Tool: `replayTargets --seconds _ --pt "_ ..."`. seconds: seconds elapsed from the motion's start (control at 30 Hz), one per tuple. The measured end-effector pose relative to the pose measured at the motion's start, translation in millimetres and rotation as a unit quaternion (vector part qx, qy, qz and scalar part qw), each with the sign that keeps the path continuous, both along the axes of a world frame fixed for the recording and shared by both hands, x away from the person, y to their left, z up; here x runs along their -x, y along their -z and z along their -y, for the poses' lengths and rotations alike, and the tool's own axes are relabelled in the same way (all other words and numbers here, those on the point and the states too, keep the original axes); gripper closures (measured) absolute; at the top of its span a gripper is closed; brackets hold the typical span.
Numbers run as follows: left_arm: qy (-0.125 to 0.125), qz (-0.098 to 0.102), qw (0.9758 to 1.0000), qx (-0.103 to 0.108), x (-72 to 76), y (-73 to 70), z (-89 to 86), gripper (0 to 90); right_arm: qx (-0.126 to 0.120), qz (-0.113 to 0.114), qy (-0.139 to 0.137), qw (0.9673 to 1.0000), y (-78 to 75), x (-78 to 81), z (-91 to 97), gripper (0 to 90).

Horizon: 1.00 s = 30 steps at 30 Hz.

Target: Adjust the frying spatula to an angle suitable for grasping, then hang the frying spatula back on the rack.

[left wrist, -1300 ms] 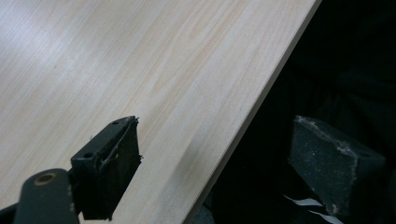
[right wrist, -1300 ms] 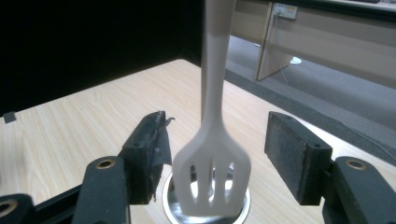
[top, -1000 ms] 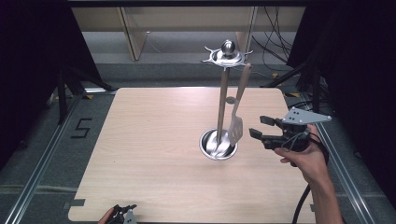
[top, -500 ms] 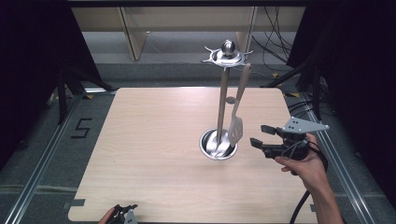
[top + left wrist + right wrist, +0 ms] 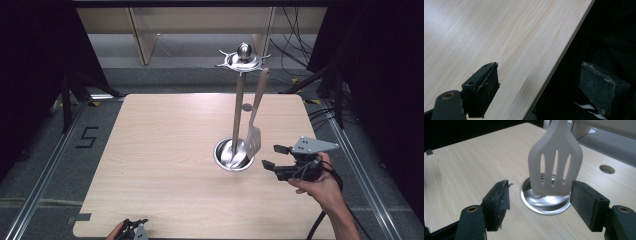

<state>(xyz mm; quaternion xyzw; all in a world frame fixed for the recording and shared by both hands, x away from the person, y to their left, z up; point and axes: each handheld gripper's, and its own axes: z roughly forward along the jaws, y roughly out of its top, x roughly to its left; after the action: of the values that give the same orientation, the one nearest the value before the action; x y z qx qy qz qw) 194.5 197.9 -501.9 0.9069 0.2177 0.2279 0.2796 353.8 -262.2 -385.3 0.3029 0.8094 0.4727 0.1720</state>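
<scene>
High view puts the right gripper (image 5: 268, 156) just right of the utensil stand (image 5: 238, 95), its jaws wide apart (they have just been opening) with nothing between them. Directly ahead of its tips hangs the white slotted spatula (image 5: 253, 140), suspended from the stand's top ring, blade low over the stand's round steel base (image 5: 223, 159). From the right gripper view, the spatula (image 5: 555, 167) hangs in front of the gap between the jaws, untouched, and the base (image 5: 544, 203) lies beyond it on the wooden table (image 5: 469, 167). A round cable hole (image 5: 607, 169) sits farther off to the right. At the table's near edge, the left gripper (image 5: 134, 231) rests with jaws spread, empty.
</scene>
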Motion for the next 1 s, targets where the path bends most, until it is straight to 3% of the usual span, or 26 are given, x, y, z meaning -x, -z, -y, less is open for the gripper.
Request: replayTargets --seconds 0.3,0.37,0.43,0.47,0.57,0.63,0.8,0.83,1.0 --pt "0.002 0.002 1.0 0.0 0.1 -0.3 0.0 15.5 0.017 -0.016 -0.002 0.9997 15.0 3.5 1.8 32.0" --pt "0.002 0.001 1.0 0.001 0.0 -0.3 0.4 15.5 0.012 -0.032 0.005 0.9994 20.7 5.6 0.3 31.5" --pt "0.0 -0.002 1.0 0.0 -0.4 0.8 0.0 15.5 0.018 -0.02 -0.001 0.9996 24.6 3.3 1.5 31.3" --pt "0.0 -0.002 1.0 0.0 -0.4 0.8 0.0 15.5 0.021 -0.039 -0.001 0.999 24.8 5.0 1.2 31.2" --pt "-0.001 0.001 1.0 -0.002 -0.6 0.3 -0.5 15.5 0.022 -0.035 0.003 0.9991 27.7 4.6 0.9 31.1" --pt "0.0 0.003 1.0 -0.003 -0.4 -0.5 -0.5 15.5 0.023 -0.046 0.004 0.9987 28.4 5.8 2.6 31.0" --pt "-0.001 0.004 1.0 -0.001 0.9 -0.3 -0.4 15.5 0.031 -0.029 -0.002 0.9991 31.7 4.7 5.8 30.7" --pt "0.002 0.004 1.0 -0.003 0.2 1.0 -0.5 15.5 0.025 -0.046 0.009 0.9986 31.8 7.8 5.1 30.7" --pt "0.0 0.003 1.0 0.0 1.4 0.6 -2.8 15.5 0.03 -0.04 0.011 0.9987 33.2 8.2 6.6 30.4"
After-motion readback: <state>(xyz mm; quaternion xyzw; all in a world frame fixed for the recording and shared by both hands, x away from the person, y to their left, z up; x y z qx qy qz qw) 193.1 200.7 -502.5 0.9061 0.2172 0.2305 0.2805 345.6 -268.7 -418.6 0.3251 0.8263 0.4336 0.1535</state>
